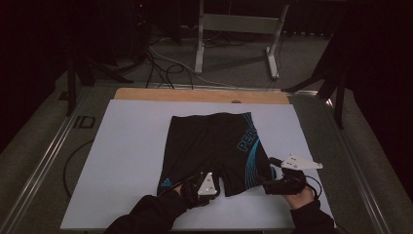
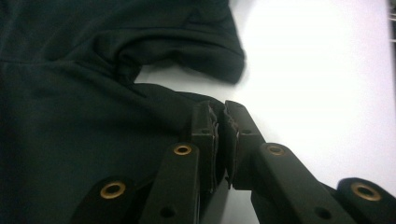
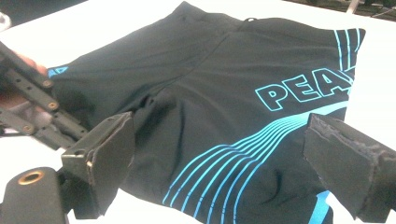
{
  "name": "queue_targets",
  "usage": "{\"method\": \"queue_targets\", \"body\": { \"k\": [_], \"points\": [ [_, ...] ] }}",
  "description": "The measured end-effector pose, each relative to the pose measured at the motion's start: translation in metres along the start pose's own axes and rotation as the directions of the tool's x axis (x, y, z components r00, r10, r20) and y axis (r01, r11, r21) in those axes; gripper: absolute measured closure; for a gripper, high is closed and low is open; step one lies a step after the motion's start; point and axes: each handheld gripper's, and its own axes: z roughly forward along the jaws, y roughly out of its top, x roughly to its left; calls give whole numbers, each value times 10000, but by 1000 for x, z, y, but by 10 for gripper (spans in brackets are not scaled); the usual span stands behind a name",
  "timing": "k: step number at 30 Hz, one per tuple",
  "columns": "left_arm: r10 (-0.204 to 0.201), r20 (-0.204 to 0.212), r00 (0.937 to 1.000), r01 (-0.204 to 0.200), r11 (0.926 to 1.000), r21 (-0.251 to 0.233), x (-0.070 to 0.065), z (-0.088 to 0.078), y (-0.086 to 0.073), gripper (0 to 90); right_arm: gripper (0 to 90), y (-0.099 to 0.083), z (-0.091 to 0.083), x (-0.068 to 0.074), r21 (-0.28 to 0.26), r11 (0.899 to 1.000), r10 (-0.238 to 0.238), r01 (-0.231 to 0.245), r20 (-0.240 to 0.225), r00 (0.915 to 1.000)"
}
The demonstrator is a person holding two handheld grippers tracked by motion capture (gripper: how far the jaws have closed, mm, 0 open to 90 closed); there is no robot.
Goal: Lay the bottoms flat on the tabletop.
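White tabletop (image 1: 126,161) carries black shorts (image 1: 209,146) lying flat at its middle, leg openings toward the person. At the near hem of one leg the left gripper (image 2: 221,122) has its jaws pinched on the fabric edge. Facing the other leg's hem, the right gripper (image 3: 219,154) holds its jaws wide apart, the blue-striped cloth just ahead between them.

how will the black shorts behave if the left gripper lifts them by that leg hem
Probably floppy: the black shorts lie flat and creased on the white board, so they'd drape from the left gripper. Likely light, being thin fabric. Slip seems unlikely with the jaws pinching the hem.
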Motion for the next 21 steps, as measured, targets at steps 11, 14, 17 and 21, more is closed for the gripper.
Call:
{"method": "queue_targets", "body": {
  "k": [11, 14, 17, 21],
  "points": [
    [20, -78, 10000, -19, 9999, 109, -8, 0, -4, 831, 100, 1, 0, 1, 30, 10000, -18, 18, 33, 10000],
    [-24, -35, 10000, 24, 10000, 67, -9, 4, -3, 814, 100, 0, 1, 0, 30, 10000, 33, -33, -11, 10000],
    [-12, 146, 9999, 11, 10000, 55, -9, 4, -2, 743, 100, -1, 1, -1, 61, 10000, 36, -37, 18, 10000],
    [-282, 371, 9989, 298, 9986, -436, -9, 1, 5, 563, 100, -2, 2, -2, -8, 10000, 17, -17, 88, 10000]
  ]
}}
